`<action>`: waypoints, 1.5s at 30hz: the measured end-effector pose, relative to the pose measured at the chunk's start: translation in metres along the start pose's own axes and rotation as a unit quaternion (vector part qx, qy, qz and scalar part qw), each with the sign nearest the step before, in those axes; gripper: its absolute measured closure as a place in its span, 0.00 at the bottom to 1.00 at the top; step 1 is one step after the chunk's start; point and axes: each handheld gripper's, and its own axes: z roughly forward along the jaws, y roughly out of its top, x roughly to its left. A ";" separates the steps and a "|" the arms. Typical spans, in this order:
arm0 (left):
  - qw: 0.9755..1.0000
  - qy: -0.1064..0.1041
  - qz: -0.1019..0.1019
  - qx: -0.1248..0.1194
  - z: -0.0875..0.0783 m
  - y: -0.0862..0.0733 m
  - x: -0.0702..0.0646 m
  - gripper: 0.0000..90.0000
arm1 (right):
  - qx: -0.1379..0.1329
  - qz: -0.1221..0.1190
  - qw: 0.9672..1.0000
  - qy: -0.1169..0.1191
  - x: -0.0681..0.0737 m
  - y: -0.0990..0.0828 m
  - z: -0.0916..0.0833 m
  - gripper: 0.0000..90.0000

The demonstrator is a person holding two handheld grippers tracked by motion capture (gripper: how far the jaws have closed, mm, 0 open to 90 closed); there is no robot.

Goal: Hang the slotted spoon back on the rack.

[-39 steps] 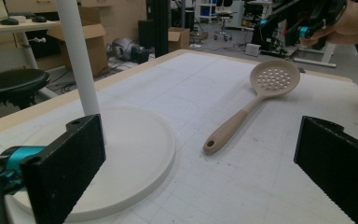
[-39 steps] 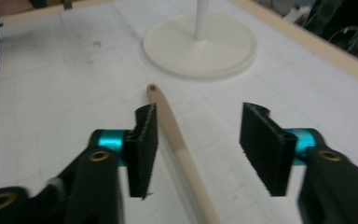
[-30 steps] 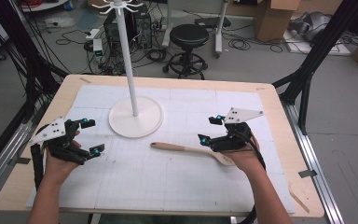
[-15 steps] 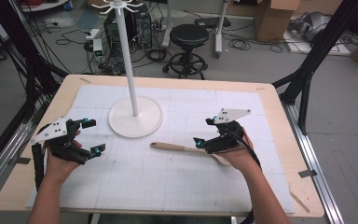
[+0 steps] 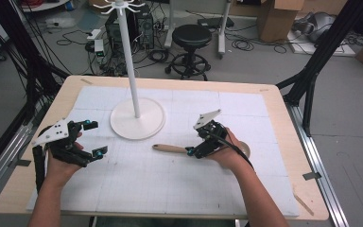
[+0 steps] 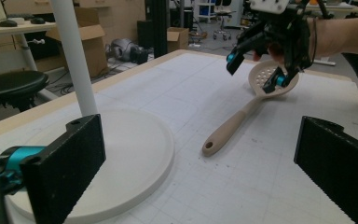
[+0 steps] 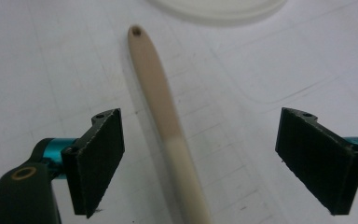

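My left gripper (image 5: 89,138) rests on the mat (image 5: 170,198) at the left of the table (image 5: 283,118), jaws released and holding nothing. Its pads (image 6: 70,168) stand wide apart, facing across the mat. I judge it is parked here to leave the other hand room to work. My left hand (image 5: 64,158) wraps the body from below, forearm coming in from the near edge, wrist roughly level.

Ahead and to the right of that gripper stands the stand (image 5: 137,117), a white round base with a thin upright pole (image 5: 128,56), hooks at the top. It sits apart from both grippers and from the spoon.

To the right of the stand, the spoon (image 6: 247,114) lies flat on the mat. Its handle points toward the left gripper; its slotted bowl (image 6: 268,79) lies under my right hand (image 5: 229,151).

My right gripper (image 5: 194,144) hangs low over the handle, tilted down. Its jaws have just been opening; they are released, and the handle (image 7: 161,102) runs between the pads (image 7: 98,158) without touching either. I judge the jaws straddle it this way so a closing pinch would catch the narrow part near its middle. The right wrist bends downward, forearm crossing the mat from the near right.
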 end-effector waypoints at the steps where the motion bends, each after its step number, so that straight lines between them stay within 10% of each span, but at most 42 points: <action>1: 1.000 0.000 0.001 0.000 0.000 0.000 0.000 0.03 | 0.014 -0.005 1.000 0.003 0.001 0.001 0.005 0.17; 6: 1.000 -0.001 -0.002 0.002 0.001 -0.001 0.002 0.03 | 0.077 -0.025 0.997 0.019 0.005 0.001 0.031 0.24; 12: 1.000 -0.001 -0.002 0.001 0.002 -0.001 0.001 0.03 | 0.129 -0.032 0.990 0.049 0.005 -0.001 0.042 0.75; 22: 1.000 -0.002 0.002 0.005 0.003 -0.001 -0.001 0.03 | 0.154 -0.033 0.986 0.052 0.006 0.005 0.044 0.78; 35: 1.000 0.000 0.000 -0.002 0.000 0.000 0.001 0.03 | 0.148 -0.036 0.988 0.036 0.010 0.007 0.040 0.85; 45: 1.000 0.001 0.001 0.002 0.001 0.000 0.001 0.03 | 0.052 -0.024 0.998 0.016 -0.003 0.026 -0.007 0.85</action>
